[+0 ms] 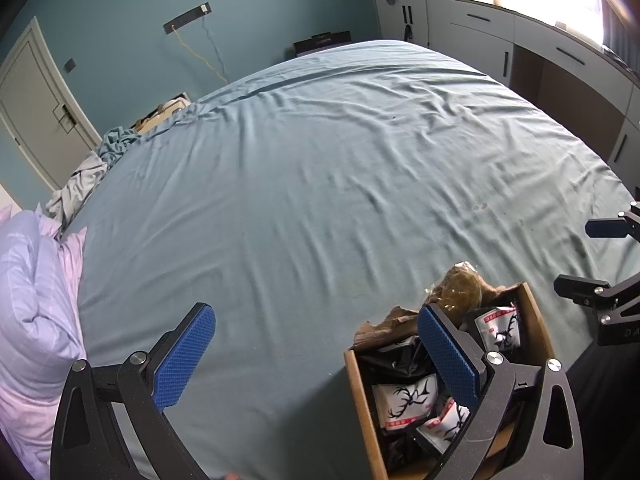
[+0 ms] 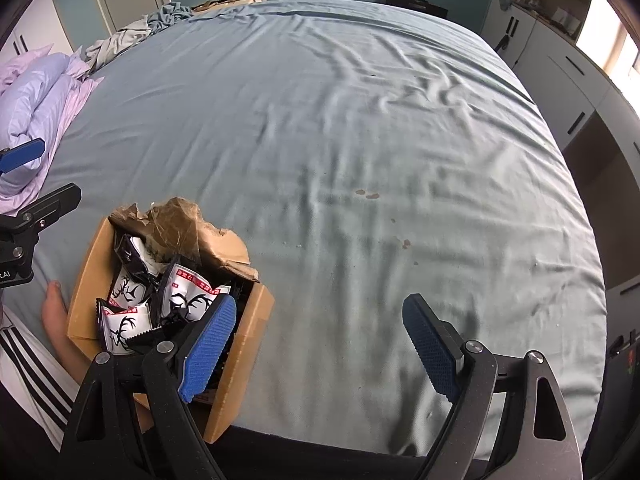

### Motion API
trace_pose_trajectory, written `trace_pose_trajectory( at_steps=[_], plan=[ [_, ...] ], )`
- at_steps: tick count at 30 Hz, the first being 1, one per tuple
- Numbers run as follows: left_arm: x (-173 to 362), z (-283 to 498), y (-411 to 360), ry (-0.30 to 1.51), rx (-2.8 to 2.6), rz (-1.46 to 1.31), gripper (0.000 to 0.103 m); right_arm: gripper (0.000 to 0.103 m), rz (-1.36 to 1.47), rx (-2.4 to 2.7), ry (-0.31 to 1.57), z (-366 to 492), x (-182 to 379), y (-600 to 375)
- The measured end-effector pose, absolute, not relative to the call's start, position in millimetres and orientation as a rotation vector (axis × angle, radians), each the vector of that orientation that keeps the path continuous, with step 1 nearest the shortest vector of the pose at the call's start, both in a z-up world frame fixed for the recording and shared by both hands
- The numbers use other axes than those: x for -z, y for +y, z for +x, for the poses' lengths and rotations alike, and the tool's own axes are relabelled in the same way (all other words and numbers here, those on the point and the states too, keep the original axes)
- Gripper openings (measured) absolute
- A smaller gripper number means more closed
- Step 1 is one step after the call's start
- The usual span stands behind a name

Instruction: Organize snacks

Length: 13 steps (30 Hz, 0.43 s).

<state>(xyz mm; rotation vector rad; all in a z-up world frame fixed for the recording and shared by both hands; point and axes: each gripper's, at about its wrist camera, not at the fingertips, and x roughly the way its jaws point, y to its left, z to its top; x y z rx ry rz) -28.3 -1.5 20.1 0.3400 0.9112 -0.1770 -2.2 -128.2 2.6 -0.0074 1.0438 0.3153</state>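
Observation:
An open cardboard box (image 2: 88, 280) with torn flaps sits near the front edge of the bed, also in the left wrist view as the box (image 1: 358, 396). It holds several snack packets (image 2: 124, 320), white and black with an antler print, seen too as packets (image 1: 406, 400). My left gripper (image 1: 316, 356) hangs open over the sheet just left of the box, its right finger above the packets. My right gripper (image 2: 320, 344) stands open and empty, its left finger over the box's right side. Neither touches a packet.
A wrinkled blue-grey sheet (image 1: 320, 184) covers the wide bed. Lilac pillows (image 1: 32, 312) and crumpled cloth lie at its left edge. White cabinets (image 1: 540, 48) line the right wall. A person's bare foot (image 2: 54, 312) and striped trouser leg rest beside the box.

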Motion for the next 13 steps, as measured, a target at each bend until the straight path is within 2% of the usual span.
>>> trace_pose_trajectory(
  at_steps=[13],
  plan=[
    [-17.5,-26.3,-1.0,0.903,0.140,0.363,0.103,0.085,-0.006,-0.322,1.037,-4.5,-2.7,-125.4]
  ],
)
